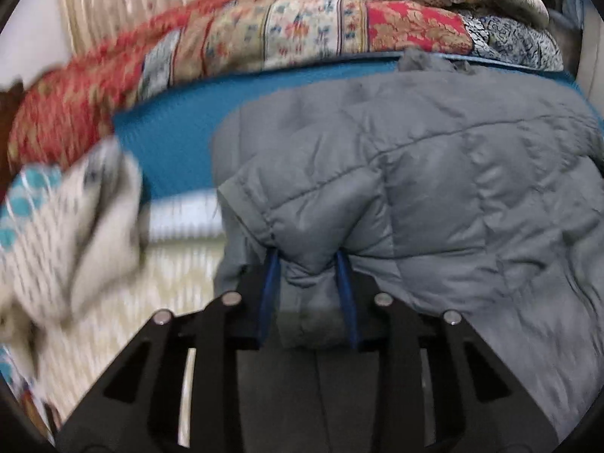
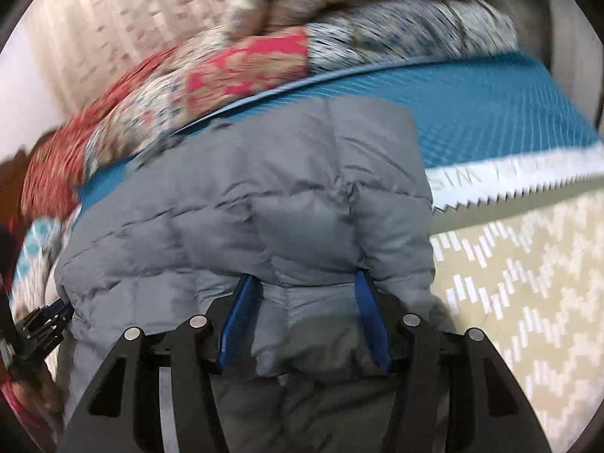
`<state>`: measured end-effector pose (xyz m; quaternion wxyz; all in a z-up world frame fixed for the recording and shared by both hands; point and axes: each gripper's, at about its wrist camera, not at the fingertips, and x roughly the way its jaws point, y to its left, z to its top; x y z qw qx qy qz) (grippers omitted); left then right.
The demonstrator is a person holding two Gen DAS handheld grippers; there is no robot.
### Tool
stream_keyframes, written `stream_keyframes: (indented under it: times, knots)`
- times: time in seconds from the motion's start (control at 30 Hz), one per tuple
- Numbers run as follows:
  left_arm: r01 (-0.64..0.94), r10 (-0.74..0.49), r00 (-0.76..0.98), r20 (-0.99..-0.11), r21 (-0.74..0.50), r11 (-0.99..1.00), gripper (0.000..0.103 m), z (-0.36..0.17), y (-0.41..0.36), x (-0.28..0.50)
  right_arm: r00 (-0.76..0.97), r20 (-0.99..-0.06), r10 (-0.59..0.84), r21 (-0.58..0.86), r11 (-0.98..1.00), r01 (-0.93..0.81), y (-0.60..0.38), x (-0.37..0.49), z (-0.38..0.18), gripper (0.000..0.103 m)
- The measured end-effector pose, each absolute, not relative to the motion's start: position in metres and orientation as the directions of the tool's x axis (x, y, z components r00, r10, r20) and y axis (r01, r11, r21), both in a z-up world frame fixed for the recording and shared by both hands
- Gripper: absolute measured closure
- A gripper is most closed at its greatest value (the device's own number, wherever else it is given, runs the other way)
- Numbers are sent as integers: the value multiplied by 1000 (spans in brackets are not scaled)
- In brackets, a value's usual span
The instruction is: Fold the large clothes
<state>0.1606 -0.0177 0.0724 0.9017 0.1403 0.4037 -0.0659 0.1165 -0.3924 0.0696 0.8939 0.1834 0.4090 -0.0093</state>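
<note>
Both wrist views close over the grey jacket [image 1: 434,188] — shared blue mat [image 2: 490,113] beyond.

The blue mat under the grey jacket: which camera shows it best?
The right wrist view: the blue mat lies wide and bare beside the grey jacket, its ribbed texture and white jagged edge visible. The left wrist view shows only a narrower strip left of the jacket, somewhat blurred.

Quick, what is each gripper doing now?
Left gripper: closed on the grey puffer jacket.
Right gripper: closed on the same jacket.
</note>
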Motion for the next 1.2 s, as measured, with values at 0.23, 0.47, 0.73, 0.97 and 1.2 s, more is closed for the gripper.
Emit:
stream_keyframes:
  times: [0.23, 0.47, 0.73, 0.97, 1.2]
  knots:
    - [215, 73, 667, -741, 286, 934, 72, 45, -36, 199, 694, -711, 112, 314, 934, 171, -390, 118, 59, 35]
    - [233, 97, 662, -743, 327, 916, 72, 67, -26, 170, 707, -700, 97, 299, 939, 168, -389, 91, 72, 35]
    - [200, 54, 654, -754, 242, 949, 68, 76, -7, 115, 740, -667, 82, 312, 933, 178, -387, 43, 83, 35]
    - [162, 125, 667, -735, 306, 938, 59, 45, -14, 97, 720, -689, 83, 335, 918, 214, -388, 31, 59, 36]
    - [156, 142, 674, -725, 327, 932, 58, 43, -16, 96, 692, -715, 98, 292, 941, 168, -375, 39, 56, 54]
